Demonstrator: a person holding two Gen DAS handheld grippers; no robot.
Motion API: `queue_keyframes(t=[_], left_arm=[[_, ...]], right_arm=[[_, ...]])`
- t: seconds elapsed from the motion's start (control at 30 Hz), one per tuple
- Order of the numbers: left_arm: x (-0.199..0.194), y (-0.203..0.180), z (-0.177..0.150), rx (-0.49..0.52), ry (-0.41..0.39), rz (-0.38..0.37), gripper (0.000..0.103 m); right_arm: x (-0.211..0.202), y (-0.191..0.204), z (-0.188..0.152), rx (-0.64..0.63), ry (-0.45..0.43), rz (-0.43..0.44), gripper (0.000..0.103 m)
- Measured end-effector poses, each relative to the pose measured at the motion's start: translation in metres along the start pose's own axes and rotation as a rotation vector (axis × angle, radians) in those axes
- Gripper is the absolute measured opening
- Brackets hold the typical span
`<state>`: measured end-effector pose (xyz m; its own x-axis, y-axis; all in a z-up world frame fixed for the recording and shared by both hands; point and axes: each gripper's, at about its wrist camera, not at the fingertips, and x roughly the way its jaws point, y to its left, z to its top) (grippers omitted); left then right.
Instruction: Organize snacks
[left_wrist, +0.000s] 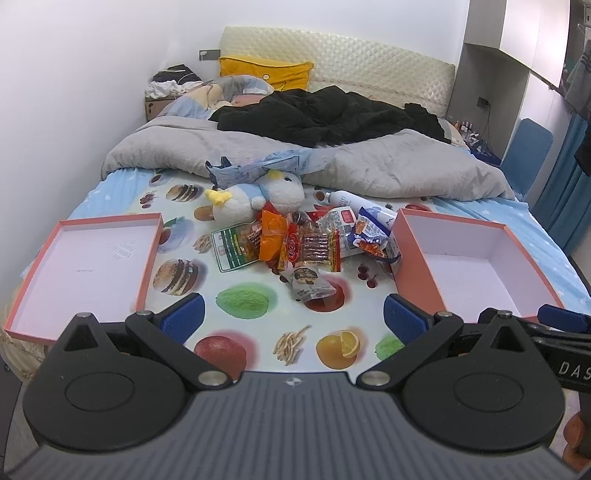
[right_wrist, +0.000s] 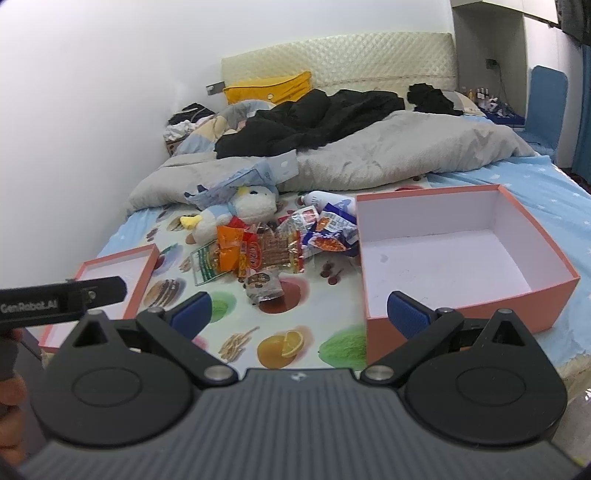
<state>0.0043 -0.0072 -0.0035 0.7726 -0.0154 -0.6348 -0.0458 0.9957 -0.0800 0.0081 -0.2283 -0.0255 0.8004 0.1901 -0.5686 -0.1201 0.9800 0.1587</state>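
Both grippers, left gripper (left_wrist: 293, 317) and right gripper (right_wrist: 299, 314), are held wide open and empty; overlapping snack packets (left_wrist: 310, 247) at frame centre may be snagged together, since they lie heaped.

White walls (left_wrist: 74, 74), quilted headboard (left_wrist: 369, 62), blue chair (left_wrist: 526, 155)

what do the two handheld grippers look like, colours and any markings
Both match: the left gripper and right gripper have a ribbed dark grey body, black linkage arms with silver pivot pins, and ribbed blue finger pads. The left gripper's side reads "GenRobot.AI" in white.
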Motion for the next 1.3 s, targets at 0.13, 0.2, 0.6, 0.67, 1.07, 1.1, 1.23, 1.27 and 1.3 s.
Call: queue_keyframes(t=[0.13,0.2,0.6,0.67,1.07,1.1,1.23,1.27,1.3], left_arm=[[-0.001,0.000,0.001,0.004,-0.009,-0.005,0.103],[-0.001,0.001,0.002,-0.003,-0.014,-0.003,0.103],[0.005,0.001,-0.002,0.009,0.009,-0.015,0.103],[0.009,0.001,-0.002,0.008,0.016,-0.019,0.103],[0.047,0.008,0.008,0.003,0.065,-0.038,0.103],[0.050,0.010,0.009,-0.003,0.068,-0.042,0.103],[0.064,0.012,0.015,-0.020,0.074,-0.051,0.103],[0.068,0.013,0.016,-0.024,0.075,-0.056,0.103],[0.072,0.014,0.018,-0.028,0.076,-0.058,0.103]], right_arm=[[0.000,-0.002,-0.002,0.017,0.008,0.028,0.103],[0.001,-0.002,-0.002,0.025,0.013,0.028,0.103],[0.005,-0.008,-0.008,0.070,0.022,0.070,0.098],[0.007,-0.008,-0.009,0.071,0.032,0.075,0.097],[0.025,-0.014,-0.002,0.050,0.015,0.019,0.097],[0.028,-0.014,-0.003,0.041,0.018,0.022,0.097],[0.038,-0.011,0.000,-0.004,0.005,0.022,0.098],[0.040,-0.010,0.002,-0.003,0.005,0.026,0.098],[0.043,-0.009,0.003,-0.001,0.006,0.036,0.098]])
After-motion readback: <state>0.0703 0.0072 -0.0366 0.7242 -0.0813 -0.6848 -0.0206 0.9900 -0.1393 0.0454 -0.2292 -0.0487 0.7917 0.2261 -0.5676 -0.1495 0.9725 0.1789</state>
